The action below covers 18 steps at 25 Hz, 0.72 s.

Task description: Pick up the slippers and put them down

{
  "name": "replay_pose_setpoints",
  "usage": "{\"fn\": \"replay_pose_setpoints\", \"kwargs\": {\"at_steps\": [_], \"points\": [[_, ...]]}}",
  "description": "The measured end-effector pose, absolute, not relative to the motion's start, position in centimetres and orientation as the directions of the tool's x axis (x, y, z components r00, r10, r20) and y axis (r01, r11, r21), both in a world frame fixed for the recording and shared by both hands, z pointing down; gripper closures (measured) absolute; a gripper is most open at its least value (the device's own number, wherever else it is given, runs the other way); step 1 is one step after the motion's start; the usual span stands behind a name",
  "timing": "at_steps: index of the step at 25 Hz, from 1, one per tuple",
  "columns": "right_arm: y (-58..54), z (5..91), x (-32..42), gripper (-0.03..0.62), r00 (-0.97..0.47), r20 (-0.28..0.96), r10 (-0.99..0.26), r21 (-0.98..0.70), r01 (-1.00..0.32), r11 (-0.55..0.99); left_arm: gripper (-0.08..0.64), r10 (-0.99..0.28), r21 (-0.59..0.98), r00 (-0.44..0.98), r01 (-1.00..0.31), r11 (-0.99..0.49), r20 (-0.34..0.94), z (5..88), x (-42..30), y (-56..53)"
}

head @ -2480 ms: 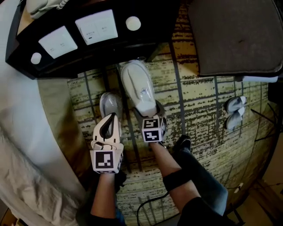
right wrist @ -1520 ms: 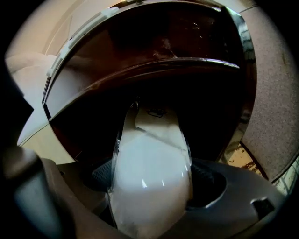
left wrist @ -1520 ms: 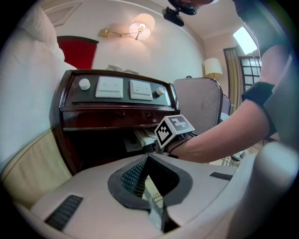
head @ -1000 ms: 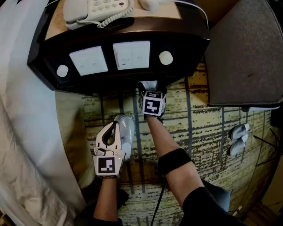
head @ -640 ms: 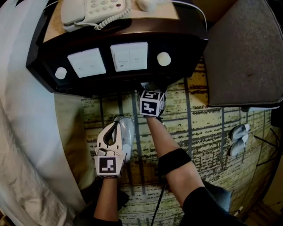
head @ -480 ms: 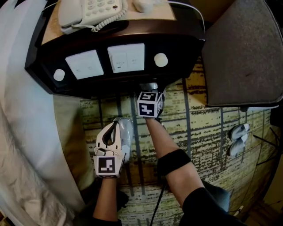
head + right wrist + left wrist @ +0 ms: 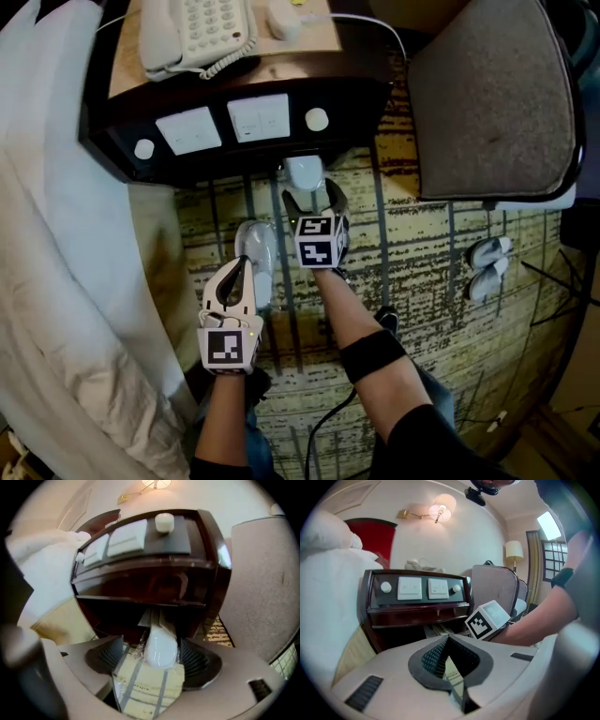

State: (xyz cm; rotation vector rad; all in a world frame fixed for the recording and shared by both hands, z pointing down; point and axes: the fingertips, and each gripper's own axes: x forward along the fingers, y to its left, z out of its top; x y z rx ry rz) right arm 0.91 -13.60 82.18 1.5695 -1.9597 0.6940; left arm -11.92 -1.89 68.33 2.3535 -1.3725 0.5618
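Note:
A white plastic-wrapped slipper [image 7: 305, 172] lies on the patterned carpet with its toe under the dark nightstand [image 7: 234, 122]. My right gripper [image 7: 311, 195] stands over its near end. The jaws have just been closing, and the slipper [image 7: 159, 646] shows between them, with a gap at the left pad. A second white slipper [image 7: 255, 246] lies to the left, just beyond the tip of my left gripper [image 7: 236, 265]. In the left gripper view the left gripper [image 7: 449, 641] is shut with nothing in it.
A telephone [image 7: 192, 33] sits on the nightstand. White bed linen [image 7: 66, 234] runs down the left side. A grey upholstered chair [image 7: 487, 94] stands at the top right, and another pair of slippers [image 7: 486, 267] lies on the carpet at the right.
My right gripper has drawn back from under the nightstand toward me, so more of the slipper shows beyond it. The left gripper stays shut beside the second slipper.

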Motion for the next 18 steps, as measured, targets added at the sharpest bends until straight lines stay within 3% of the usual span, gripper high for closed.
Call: {"fn": "replay_pose_setpoints", "kwargs": {"at_steps": [6,9,18], "points": [[-8.4,67.4,1.6,0.477,-0.227,0.662,-0.714,-0.089,-0.970,0.226,0.560,-0.700,0.071,0.457,-0.860,-0.506,0.548,56.6,-12.2,1.4],[-5.8,58.4,2.2,0.575,-0.260,0.647,-0.717,-0.107,-0.962,0.253,0.560,-0.688,0.042,0.465,-0.843,-0.537,0.557,49.4,-12.4,2.7],[-1.2,33.8,5.7,0.592,-0.325,0.566,-0.758,-0.102,-0.940,0.326,0.560,-0.731,0.007,0.458,-0.850,-0.527,0.505,26.8,-13.0,4.0]]}}
